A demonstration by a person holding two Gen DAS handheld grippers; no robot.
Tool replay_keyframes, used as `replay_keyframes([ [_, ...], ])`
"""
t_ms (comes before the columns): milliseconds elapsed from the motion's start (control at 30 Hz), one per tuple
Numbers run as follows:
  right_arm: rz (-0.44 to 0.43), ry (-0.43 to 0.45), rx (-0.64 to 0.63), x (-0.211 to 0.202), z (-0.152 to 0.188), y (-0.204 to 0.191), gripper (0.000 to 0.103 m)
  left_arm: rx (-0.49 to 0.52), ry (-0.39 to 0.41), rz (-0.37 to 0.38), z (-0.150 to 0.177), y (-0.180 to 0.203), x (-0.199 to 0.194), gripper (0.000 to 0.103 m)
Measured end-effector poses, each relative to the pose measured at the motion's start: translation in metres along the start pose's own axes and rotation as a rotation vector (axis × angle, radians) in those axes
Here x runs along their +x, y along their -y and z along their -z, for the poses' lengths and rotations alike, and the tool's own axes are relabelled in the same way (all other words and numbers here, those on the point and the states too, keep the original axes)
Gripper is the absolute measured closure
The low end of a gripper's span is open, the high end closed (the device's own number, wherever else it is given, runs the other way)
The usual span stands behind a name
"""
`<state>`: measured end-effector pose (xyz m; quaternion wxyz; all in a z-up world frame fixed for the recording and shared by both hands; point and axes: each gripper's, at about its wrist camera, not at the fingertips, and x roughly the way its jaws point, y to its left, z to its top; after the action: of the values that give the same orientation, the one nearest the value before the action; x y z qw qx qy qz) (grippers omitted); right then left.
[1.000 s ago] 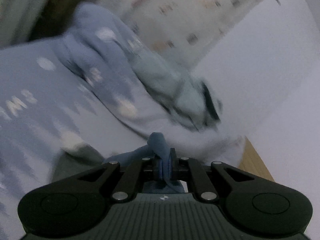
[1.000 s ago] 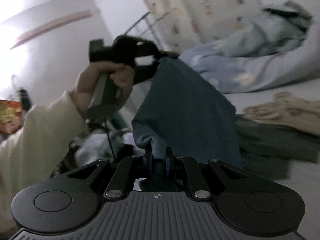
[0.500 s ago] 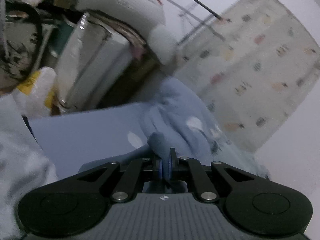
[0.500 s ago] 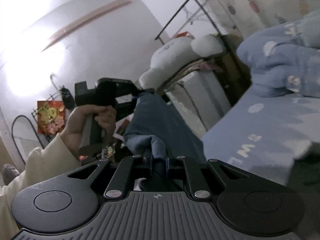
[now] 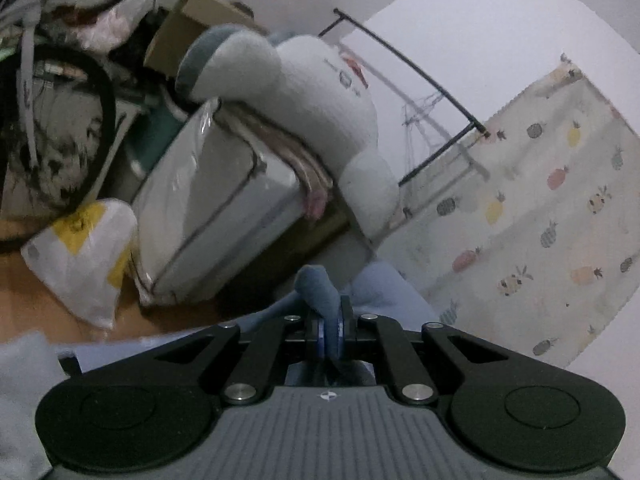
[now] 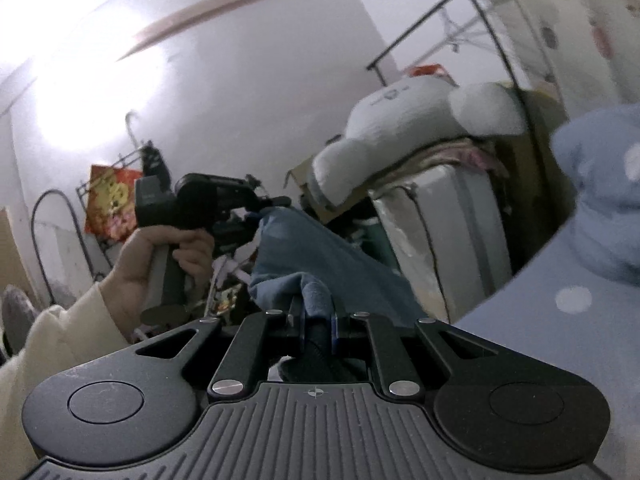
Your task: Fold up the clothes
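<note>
White walls and a pineapple-print curtain back the cluttered room. Both pairs of jaws are nearly closed on one dusty-blue fabric garment: the left gripper pinches a bunched fold, the right gripper another. In the right wrist view the cloth stretches between them in the air, its long axis slanting up-left to the left gripper in the person's left hand. A large white plush toy lies on a plastic-wrapped white cabinet behind, with a pale blue patterned duvet on the right.
</note>
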<state>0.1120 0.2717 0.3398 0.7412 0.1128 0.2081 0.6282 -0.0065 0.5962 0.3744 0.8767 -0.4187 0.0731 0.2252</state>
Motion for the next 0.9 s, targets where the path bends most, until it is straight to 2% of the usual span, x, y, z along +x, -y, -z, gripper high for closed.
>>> replay_keyframes([
  [133,-0.041,-0.004,-0.042,0.032,0.002,-0.014,0.091,0.013,0.021,-0.019,-0.018,-0.025,-0.003,0.094],
  [200,-0.068,-0.034,-0.068,0.051,0.011,-0.024,0.09,0.021,0.02,-0.021,-0.022,-0.045,-0.005,0.094],
  [367,-0.109,-0.112,-0.08,0.086,0.038,-0.043,0.091,0.028,-0.002,-0.108,-0.025,-0.089,-0.012,0.094],
  [500,-0.138,-0.138,-0.103,0.089,0.054,-0.068,0.09,-0.009,0.018,-0.068,-0.022,-0.119,-0.039,0.094],
  [633,-0.159,-0.18,-0.205,0.084,0.081,-0.105,0.09,-0.045,0.045,-0.017,-0.016,-0.152,-0.076,0.094],
  [733,-0.151,-0.24,-0.375,0.088,0.115,-0.138,0.09,-0.069,0.058,-0.018,-0.007,-0.189,-0.09,0.094],
  [833,-0.14,-0.331,-0.512,0.101,0.159,-0.164,0.09,-0.125,0.06,-0.053,0.016,-0.236,-0.099,0.094],
  [900,-0.131,-0.386,-0.551,0.11,0.185,-0.174,0.09,-0.159,0.049,-0.099,0.033,-0.264,-0.099,0.094],
])
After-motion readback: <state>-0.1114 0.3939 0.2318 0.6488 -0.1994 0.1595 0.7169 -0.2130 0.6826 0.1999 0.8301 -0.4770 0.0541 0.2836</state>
